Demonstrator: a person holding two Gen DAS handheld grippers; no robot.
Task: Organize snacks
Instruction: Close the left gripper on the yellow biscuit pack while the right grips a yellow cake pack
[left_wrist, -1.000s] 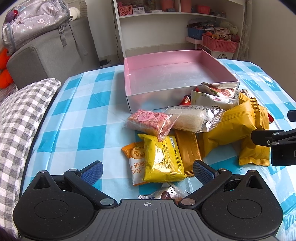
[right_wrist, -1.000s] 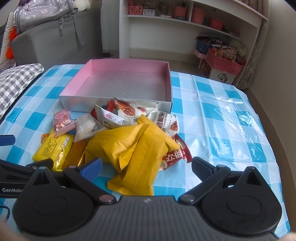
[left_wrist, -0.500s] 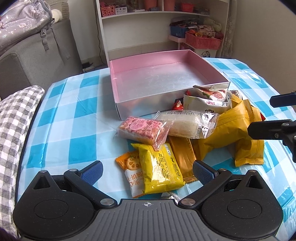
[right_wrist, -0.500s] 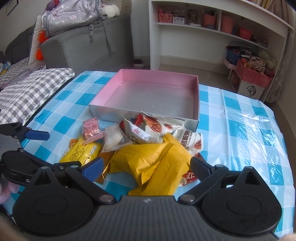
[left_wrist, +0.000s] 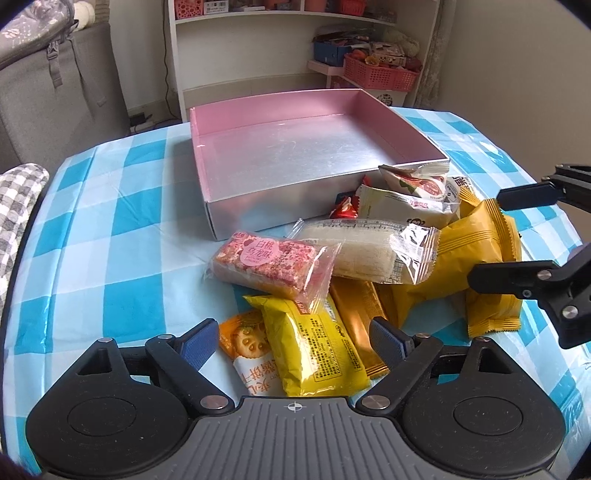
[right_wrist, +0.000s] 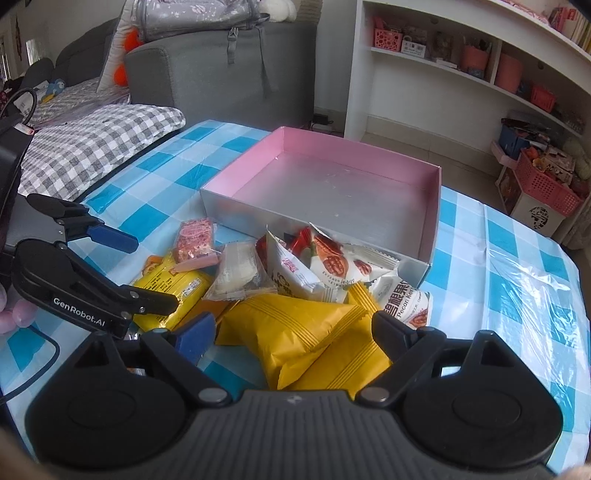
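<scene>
Both tools, left tool (left_wrist: 291, 338) and right tool (right_wrist: 291, 332), are spread, closing lately over packets near the empty pink cardboard box (left_wrist: 402, 122); pinch one packet only.

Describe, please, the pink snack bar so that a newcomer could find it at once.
Start at the pink-lined box on the checked tablecloth; the snack pile lies just in front of its silver wall. The pink snack bar is at the pile's left edge, overlapping a white bar. It alone shows pink speckled crumbs through a clear wrapper with a round pink label.
</scene>
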